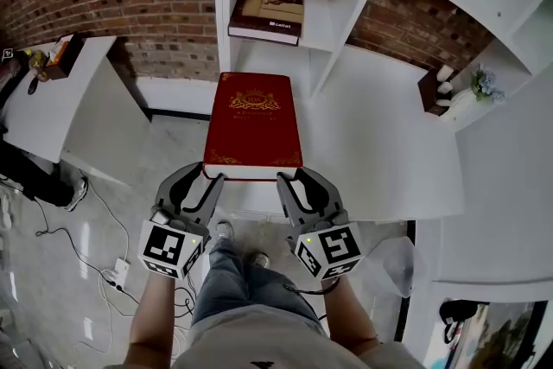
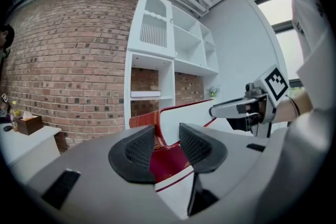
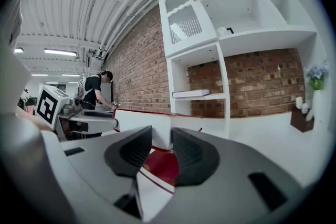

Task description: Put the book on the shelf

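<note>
A thick red book [image 1: 253,121] with gold print lies flat in the air in front of the white shelf unit [image 1: 328,26]. My left gripper [image 1: 210,179] grips its near left corner and my right gripper [image 1: 288,181] its near right corner. In the left gripper view the book's corner [image 2: 168,162] sits between the pads of the left gripper [image 2: 167,147]. In the right gripper view the white page block [image 3: 142,120] fills the gap of the right gripper [image 3: 161,147], whose jaws have been tightening on it. The spine end points at the lower shelf compartment.
Another book [image 1: 268,13] lies flat in the compartment ahead. A white desk [image 1: 389,143] runs to the right with a small box and flowers [image 1: 471,89]. At the left stands a white table [image 1: 52,99]; cables [image 1: 108,272] lie on the floor. A person [image 3: 94,89] stands far left.
</note>
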